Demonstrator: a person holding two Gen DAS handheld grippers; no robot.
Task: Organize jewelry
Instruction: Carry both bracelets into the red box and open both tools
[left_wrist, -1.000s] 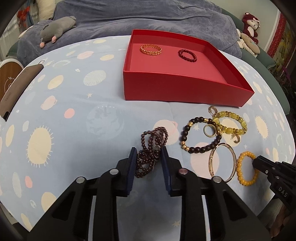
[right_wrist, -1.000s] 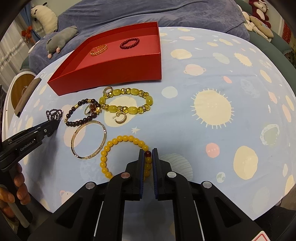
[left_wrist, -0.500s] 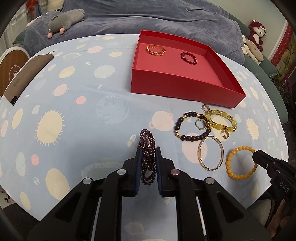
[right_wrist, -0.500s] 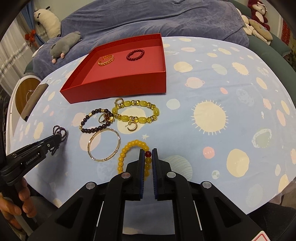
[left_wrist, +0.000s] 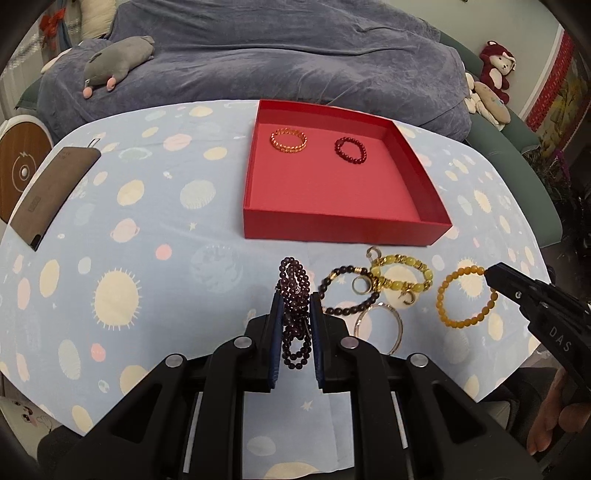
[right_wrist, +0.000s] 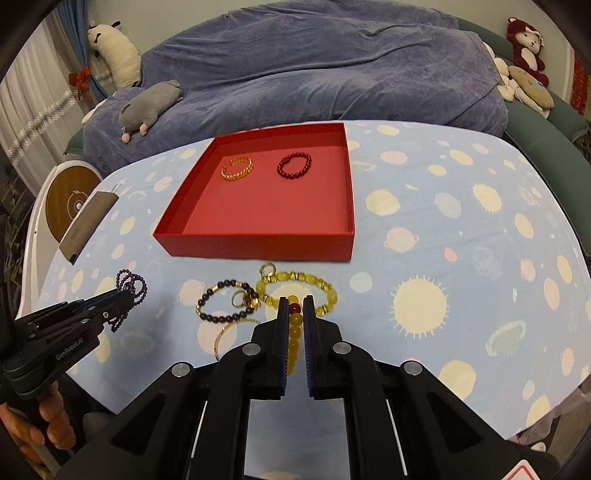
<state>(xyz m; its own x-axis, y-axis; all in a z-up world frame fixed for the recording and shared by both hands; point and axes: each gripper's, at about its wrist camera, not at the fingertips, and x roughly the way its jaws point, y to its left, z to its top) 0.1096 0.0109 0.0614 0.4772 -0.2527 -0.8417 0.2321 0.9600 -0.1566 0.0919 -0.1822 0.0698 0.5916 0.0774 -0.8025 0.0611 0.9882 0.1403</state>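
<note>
On the planet-patterned cloth-covered desk, a shallow red cardboard box is set toward the far edge with a gold chain bracelet left of a dark red beaded bracelet inside it, while a cluster of loose bracelets is laid just in front of it.

Left gripper and right gripper both angle downward, fingers nearly closed, each hand-held
</note>
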